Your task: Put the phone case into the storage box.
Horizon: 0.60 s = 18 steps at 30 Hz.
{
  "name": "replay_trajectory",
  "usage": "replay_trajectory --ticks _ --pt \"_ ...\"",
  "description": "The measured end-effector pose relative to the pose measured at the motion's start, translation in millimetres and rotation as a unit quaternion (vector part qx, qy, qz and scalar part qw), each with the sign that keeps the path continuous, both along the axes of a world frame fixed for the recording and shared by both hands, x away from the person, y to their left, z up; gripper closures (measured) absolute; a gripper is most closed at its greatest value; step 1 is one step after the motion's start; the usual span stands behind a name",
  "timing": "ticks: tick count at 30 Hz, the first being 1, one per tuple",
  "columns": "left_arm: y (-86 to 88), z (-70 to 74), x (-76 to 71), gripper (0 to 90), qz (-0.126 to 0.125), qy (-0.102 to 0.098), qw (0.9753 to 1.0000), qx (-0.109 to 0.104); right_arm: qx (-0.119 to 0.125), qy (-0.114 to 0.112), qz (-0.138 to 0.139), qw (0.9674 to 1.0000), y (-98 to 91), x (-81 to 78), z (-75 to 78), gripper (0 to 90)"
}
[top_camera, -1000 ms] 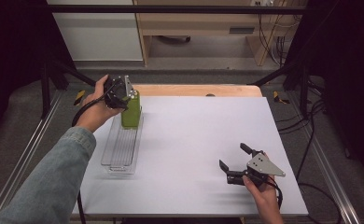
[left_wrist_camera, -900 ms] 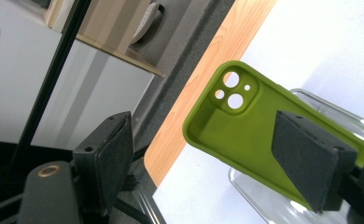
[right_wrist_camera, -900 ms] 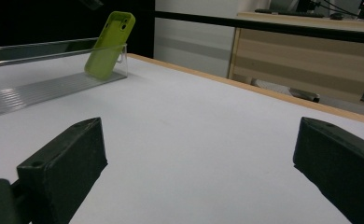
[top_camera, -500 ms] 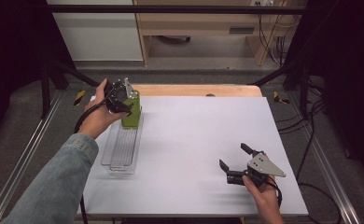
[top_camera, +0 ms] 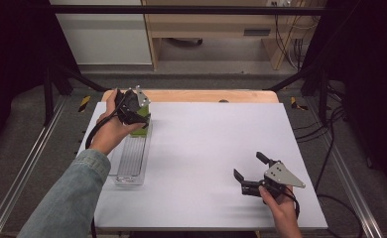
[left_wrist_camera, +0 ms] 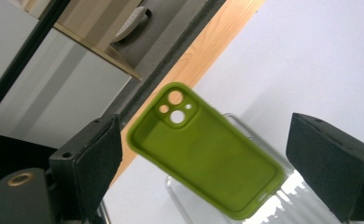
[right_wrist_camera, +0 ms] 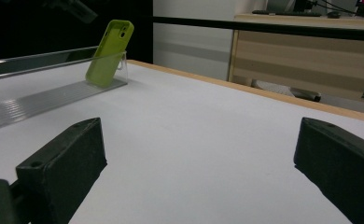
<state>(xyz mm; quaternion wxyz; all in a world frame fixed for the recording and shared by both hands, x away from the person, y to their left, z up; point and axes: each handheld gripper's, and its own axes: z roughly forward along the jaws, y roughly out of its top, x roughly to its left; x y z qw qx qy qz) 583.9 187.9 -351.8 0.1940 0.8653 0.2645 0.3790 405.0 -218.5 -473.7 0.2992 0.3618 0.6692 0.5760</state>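
Now | left jaws (left_wrist_camera: 208,154) opening off green phone case (left_wrist_camera: 206,151), nothing gripped | backing straight away, case leaning in clear rack (top_camera: 129,161) | right jaws (top_camera: 248,171) idling wide, empty, on tabletop (top_camera: 206,144)

The white table top (top_camera: 206,148) lies bare across its middle and right, giving open passage between the clear ribbed tray (top_camera: 129,166) along the left side and the right gripper (top_camera: 247,174), which rests near the front right corner with its jaws standing apart on nothing. The far end of the tray is obstructed: the green phone case (left_wrist_camera: 203,158) stands there tilted against the tray's end wall, and the left gripper (top_camera: 137,111) sits just above it, its jaws having just been opening, with the case between them but clear of both pads. Black frame rails (top_camera: 37,158) run close along both table sides, and a black bar (top_camera: 181,10) crosses beyond the far edge, limiting approach from those directions.
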Motion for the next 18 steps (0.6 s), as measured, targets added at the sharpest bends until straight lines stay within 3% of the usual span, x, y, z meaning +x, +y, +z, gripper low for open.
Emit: replay_trajectory --ticks 6,18 --pt "-11.8 -0.3 -9.6 7.6 0.003 0.007 0.9995 -0.030 0.006 0.002 0.002 1.0000 0.3 -0.3 0.7 2.4" --pt "-29.1 3.8 -32.9 6.9 0.004 -0.001 0.9984 -0.056 0.003 0.008 0.003 1.0000 2.4 -0.3 0.2 2.3"
